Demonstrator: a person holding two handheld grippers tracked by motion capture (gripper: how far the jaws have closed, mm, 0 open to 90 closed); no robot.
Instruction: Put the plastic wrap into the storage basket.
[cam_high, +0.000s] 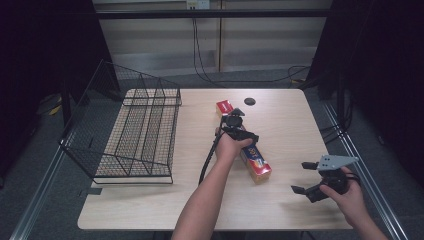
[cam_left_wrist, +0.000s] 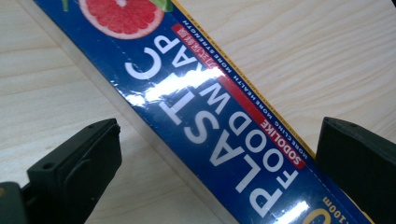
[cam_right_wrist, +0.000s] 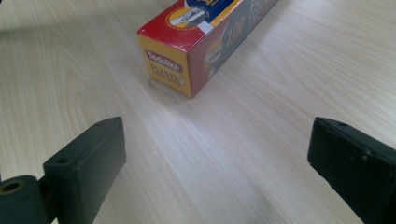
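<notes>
A long blue box of plastic food wrap (cam_high: 258, 168) with red ends lies flat at the middle of the wooden table (cam_high: 280, 120), running from the far side toward the near right. My left gripper (cam_high: 240, 131) hangs over its middle, hiding that part in the high view. In the left gripper view the box (cam_left_wrist: 210, 107) runs diagonally between the jaws; the left gripper (cam_left_wrist: 219, 127) is open, with a gap of table beside the left jaw. My right gripper (cam_high: 300, 177) is open near the table's front right. In the right gripper view the box's red and yellow end (cam_right_wrist: 187, 51) lies ahead of the right gripper (cam_right_wrist: 217, 125), apart from it.
A black wire basket (cam_high: 142, 130) with a raised back stands on the left part of the table. A small dark round disc (cam_high: 249, 101) lies near the far edge. Cables trail on the floor behind the table.
</notes>
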